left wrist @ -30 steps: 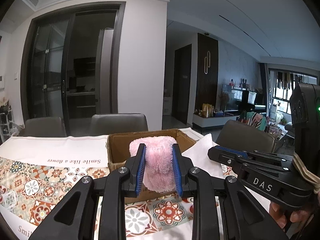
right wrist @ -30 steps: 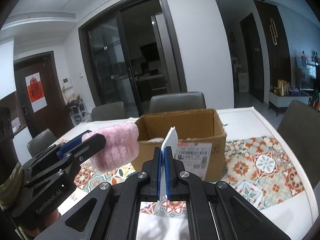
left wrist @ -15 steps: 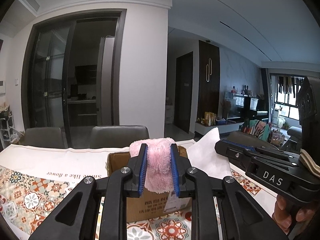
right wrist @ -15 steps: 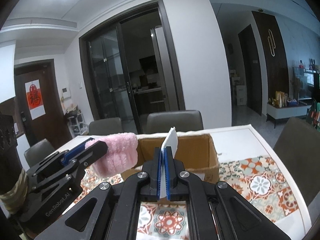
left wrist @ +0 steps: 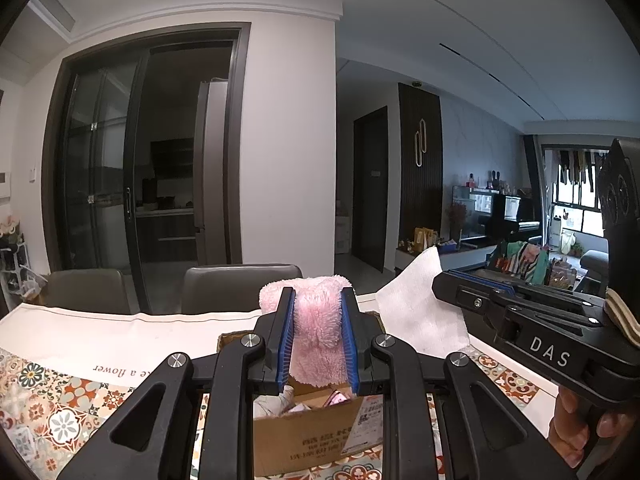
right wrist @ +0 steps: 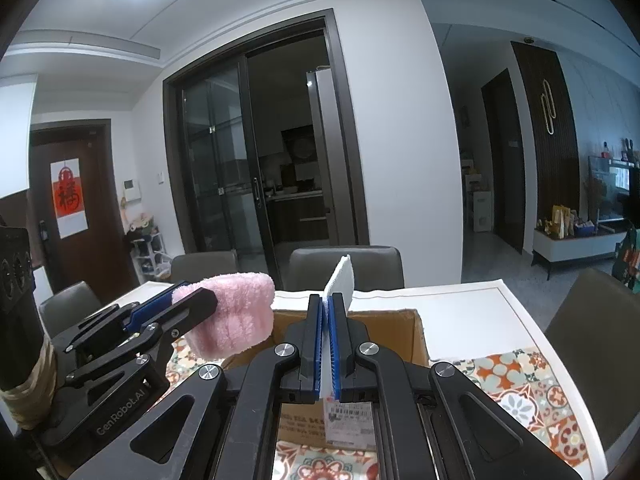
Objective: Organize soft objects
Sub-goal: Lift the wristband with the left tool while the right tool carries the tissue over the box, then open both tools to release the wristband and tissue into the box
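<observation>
The cardboard box (left wrist: 316, 436) sits open on the worktop (right wrist: 500, 364) straight below and ahead of you, your left tool (left wrist: 316, 344) clamping the pink fluffy cloth (left wrist: 318, 340) over it, your right tool (right wrist: 327, 344) pinching the white sheet (right wrist: 340, 280) edge-up alongside.

Left claw (left wrist: 317, 334): blue pads closed on a pink fluffy cloth (left wrist: 317, 338), which stands up between them and hangs down below the pads. Directly beneath it, an open cardboard box (left wrist: 308, 436) sits on the bench (left wrist: 72, 412), which carries a patterned tile-print cover; light-coloured items lie inside the box. Right claw (left wrist: 440, 286) enters from the right side, held by a hand (left wrist: 580, 432), gripping a white cloth (left wrist: 420, 316) above the box's right edge. Two dark chairs (left wrist: 236, 286) stand behind the bench.
</observation>
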`<act>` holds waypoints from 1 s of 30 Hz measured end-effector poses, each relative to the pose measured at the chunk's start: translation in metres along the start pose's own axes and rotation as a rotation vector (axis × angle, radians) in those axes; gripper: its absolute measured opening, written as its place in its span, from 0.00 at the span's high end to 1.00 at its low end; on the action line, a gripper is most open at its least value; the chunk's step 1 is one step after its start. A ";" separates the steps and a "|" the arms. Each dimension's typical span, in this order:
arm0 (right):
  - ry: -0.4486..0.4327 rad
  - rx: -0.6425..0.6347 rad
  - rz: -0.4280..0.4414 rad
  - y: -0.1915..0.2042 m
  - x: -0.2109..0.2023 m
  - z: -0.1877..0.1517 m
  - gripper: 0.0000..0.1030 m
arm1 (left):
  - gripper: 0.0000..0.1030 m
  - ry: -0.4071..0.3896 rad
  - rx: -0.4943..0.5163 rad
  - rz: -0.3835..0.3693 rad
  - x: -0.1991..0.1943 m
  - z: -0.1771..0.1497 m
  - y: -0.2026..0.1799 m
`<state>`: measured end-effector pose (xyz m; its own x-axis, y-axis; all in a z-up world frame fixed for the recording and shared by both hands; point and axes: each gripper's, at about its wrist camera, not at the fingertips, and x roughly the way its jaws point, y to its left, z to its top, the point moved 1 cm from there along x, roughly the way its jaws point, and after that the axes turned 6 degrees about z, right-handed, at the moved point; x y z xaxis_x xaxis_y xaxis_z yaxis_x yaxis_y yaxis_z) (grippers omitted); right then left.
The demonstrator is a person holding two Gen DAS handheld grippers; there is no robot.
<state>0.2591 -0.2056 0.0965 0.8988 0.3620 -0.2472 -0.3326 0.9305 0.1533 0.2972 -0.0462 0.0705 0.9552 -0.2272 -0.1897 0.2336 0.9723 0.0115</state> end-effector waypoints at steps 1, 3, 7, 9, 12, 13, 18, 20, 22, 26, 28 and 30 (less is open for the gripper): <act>0.003 0.000 0.001 -0.001 0.004 0.001 0.95 | 0.78 0.002 0.000 0.002 0.002 -0.001 0.000; 0.008 -0.002 0.002 -0.003 0.010 0.002 0.95 | 0.78 0.011 -0.005 0.002 0.009 -0.002 -0.001; 0.024 -0.003 0.003 -0.008 0.025 0.004 0.95 | 0.78 0.028 -0.004 0.010 0.021 -0.005 -0.002; 0.031 -0.008 0.002 -0.009 0.032 0.004 0.95 | 0.78 0.038 -0.001 0.011 0.028 -0.007 -0.002; 0.043 -0.016 0.005 -0.013 0.042 0.003 0.95 | 0.78 0.060 -0.009 0.008 0.038 -0.010 0.000; 0.045 -0.018 0.005 -0.013 0.044 0.001 0.95 | 0.78 0.068 -0.012 0.008 0.042 -0.012 0.001; 0.074 -0.008 0.001 -0.022 0.060 -0.009 0.95 | 0.78 0.121 -0.016 0.009 0.063 -0.019 0.001; 0.095 0.001 -0.001 -0.026 0.069 -0.013 0.95 | 0.78 0.143 -0.013 0.010 0.071 -0.024 0.001; 0.115 0.010 -0.001 -0.030 0.076 -0.018 0.95 | 0.78 0.169 -0.014 0.004 0.079 -0.027 0.000; 0.166 0.035 -0.013 -0.040 0.093 -0.027 0.95 | 0.78 0.209 -0.015 0.001 0.090 -0.037 -0.002; 0.182 0.045 -0.015 -0.044 0.098 -0.033 0.95 | 0.76 0.221 -0.014 0.005 0.094 -0.040 -0.004; 0.201 0.066 -0.018 -0.049 0.103 -0.039 0.95 | 0.74 0.233 -0.006 0.011 0.098 -0.042 -0.006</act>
<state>0.3574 -0.2119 0.0263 0.8272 0.3553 -0.4353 -0.2914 0.9336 0.2083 0.3815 -0.0718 0.0103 0.8898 -0.1980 -0.4113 0.2212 0.9752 0.0092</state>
